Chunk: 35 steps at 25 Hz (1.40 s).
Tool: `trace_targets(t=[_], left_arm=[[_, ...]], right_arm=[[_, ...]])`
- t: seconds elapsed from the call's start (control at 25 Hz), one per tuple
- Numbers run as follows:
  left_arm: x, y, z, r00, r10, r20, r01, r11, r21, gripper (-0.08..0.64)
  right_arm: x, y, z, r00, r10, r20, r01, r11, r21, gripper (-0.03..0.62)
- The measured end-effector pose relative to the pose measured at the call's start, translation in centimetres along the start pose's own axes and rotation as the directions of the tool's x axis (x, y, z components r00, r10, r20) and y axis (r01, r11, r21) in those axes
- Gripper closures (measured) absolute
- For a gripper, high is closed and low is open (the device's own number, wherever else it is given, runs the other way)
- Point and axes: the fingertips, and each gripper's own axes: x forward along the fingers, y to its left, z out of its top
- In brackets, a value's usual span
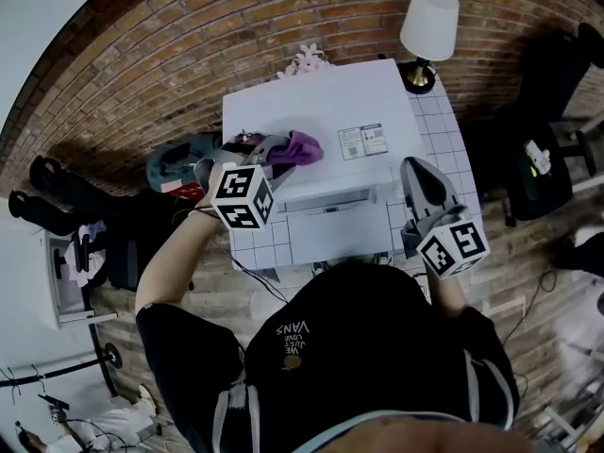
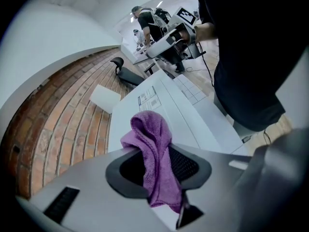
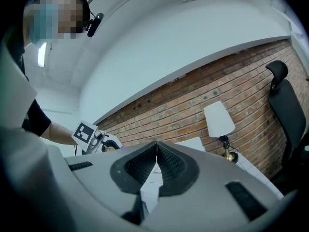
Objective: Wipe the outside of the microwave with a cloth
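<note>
A white microwave (image 1: pixel 321 121) stands on a white tiled table (image 1: pixel 439 121); its top also shows in the left gripper view as the white microwave (image 2: pixel 159 115). My left gripper (image 1: pixel 274 163) is shut on a purple cloth (image 1: pixel 297 147) over the microwave's top left part. That purple cloth (image 2: pixel 157 153) hangs pinched between the jaws and bunches up beyond them. My right gripper (image 1: pixel 423 182) is shut with nothing in it, held over the table's right side beside the microwave, tilted upward; its tips (image 3: pixel 156 146) meet.
A lamp (image 1: pixel 427 28) with a white shade stands at the table's back right corner against the brick wall (image 1: pixel 189 55). A black office chair (image 1: pixel 543 111) is to the right. Bags and clothes (image 1: pixel 175 163) lie on the floor at left. A label (image 1: pixel 363 142) is on the microwave's top.
</note>
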Motion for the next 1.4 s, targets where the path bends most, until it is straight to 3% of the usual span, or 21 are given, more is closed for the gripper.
trace_targets(t=[0.52,0.8,1.04,1.24,1.4], left_arm=[[8.8,4.4,17.2,0.986,-0.069,0.155,0.040,0.983,0.181,0.428],[10.8,5.1,22.0,0.976,-0.094,0.198,0.051,0.976,0.210,0.427],[10.1,5.4,22.0,0.967,-0.060,0.248,0.025,0.990,0.142,0.427],[7.2,6.7,20.4,0.938,0.027,0.345,-0.029,1.000,0.000,0.426],[3.6,7.5,17.3,0.910,0.111,0.400,-0.068,0.991,-0.119,0.428]], right_arm=[[-6.6,-10.3,2.0,0.993,-0.112,0.023,0.112,0.994,0.003,0.591],[-7.2,-12.8,2.4,0.993,-0.113,0.012,0.113,0.994,0.010,0.591],[-6.4,-12.1,2.5,0.996,-0.088,0.013,0.088,0.996,0.000,0.591],[-4.8,-9.8,2.6,0.997,-0.071,0.019,0.071,0.997,-0.016,0.591],[-2.9,-6.6,2.4,0.999,-0.049,0.017,0.049,0.998,-0.031,0.591]])
